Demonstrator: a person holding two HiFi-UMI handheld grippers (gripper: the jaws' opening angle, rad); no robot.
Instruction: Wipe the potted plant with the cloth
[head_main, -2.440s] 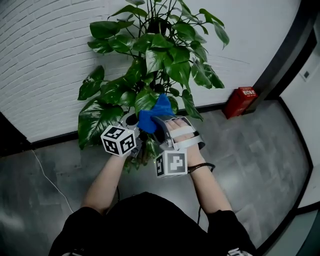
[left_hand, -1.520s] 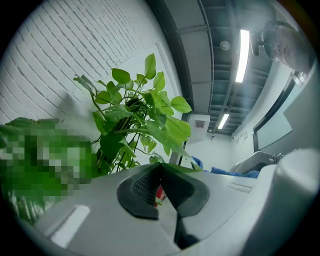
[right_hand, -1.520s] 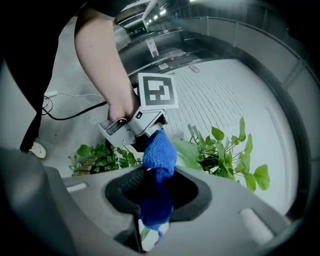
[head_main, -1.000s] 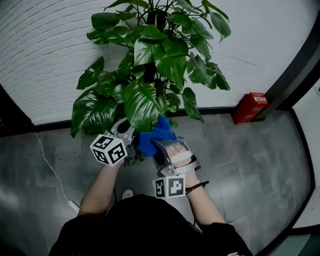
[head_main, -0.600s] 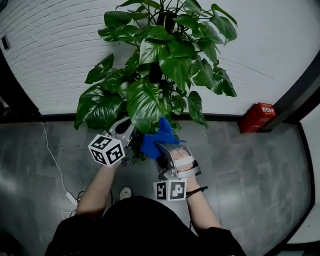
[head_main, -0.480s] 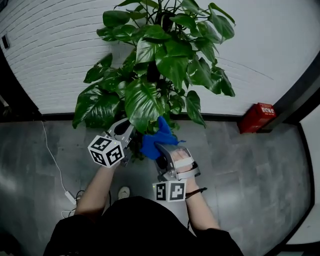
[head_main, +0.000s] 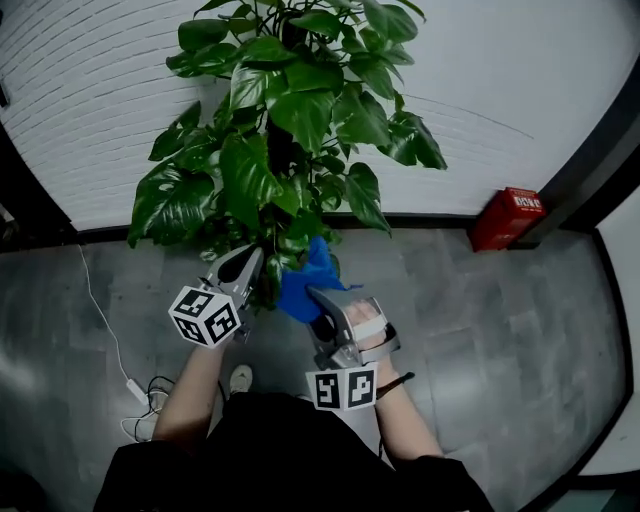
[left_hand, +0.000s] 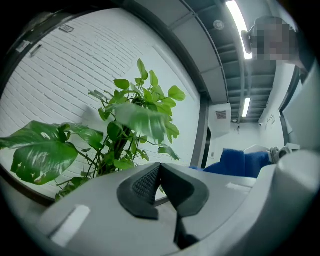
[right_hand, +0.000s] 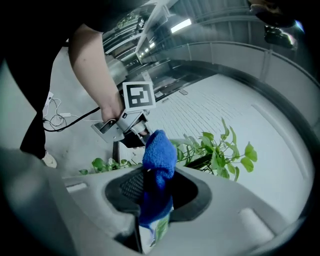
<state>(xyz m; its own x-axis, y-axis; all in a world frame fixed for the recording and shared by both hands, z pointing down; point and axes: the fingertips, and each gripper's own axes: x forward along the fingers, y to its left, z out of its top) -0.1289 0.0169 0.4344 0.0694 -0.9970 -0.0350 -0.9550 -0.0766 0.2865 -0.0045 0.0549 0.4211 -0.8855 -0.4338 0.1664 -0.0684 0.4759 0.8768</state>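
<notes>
Nearest the head camera, person: black top; both forearms reach forward, one gripper in each hand.
Right gripper: marker cube at the near end, jaws pointing toward the plant. In its own view the right gripper is clamped on the cloth.
Cloth: blue and fuzzy. It is pinched in the right jaws, with a bunched end standing up past the tips.
Scrap at jaw root: a pale green-and-white bit shows under the cloth. Leaf or tag, cannot tell.
Left gripper: just left of the cloth, roughly level. Its own view shows the left gripper with jaws together and nothing between them.
Gripper spacing: tips close side by side, with the cloth between them in the head view.
Potted plant: just beyond both tips. Broad glossy leaves, some split. The lowest leaves overlap the cloth in the head view, but contact is not certain. The pot is hidden under foliage.
Floor: grey slabs.
Cable: white, trailing on the floor to the left.
Red box: on the floor at the wall base, well right of the plant.
Wall: white brick, behind the plant.
</notes>
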